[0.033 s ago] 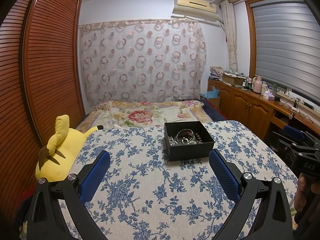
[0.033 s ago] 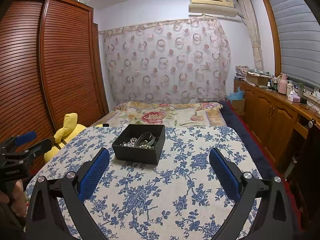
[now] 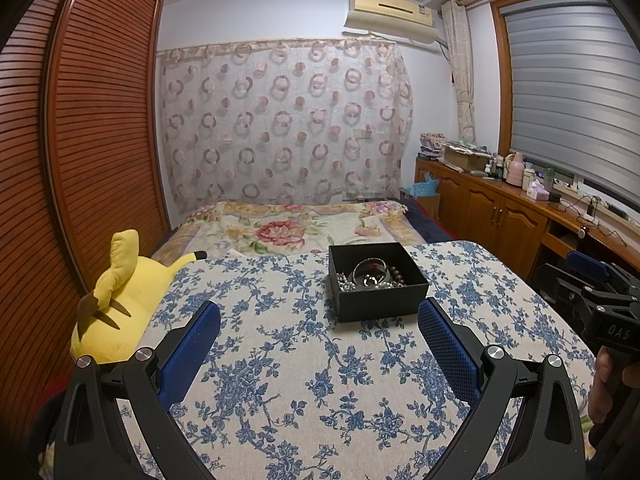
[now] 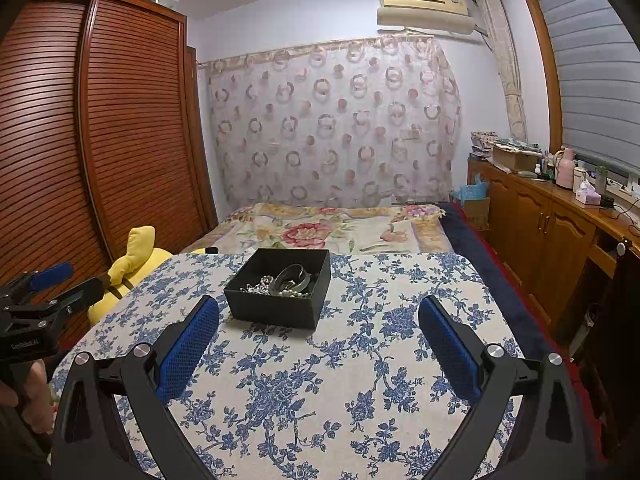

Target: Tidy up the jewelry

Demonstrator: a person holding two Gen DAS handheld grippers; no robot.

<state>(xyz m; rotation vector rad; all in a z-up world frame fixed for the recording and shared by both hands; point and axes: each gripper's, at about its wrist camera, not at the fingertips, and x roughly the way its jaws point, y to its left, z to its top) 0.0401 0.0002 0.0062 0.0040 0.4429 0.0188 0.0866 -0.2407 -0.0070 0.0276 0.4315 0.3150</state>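
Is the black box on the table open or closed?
Open. The black box has no lid on it, and both views look straight down into it at a bangle and beaded chains lying inside.

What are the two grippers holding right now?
Nothing. The left gripper and right gripper are both open and empty; the jewelry lies in the black box.
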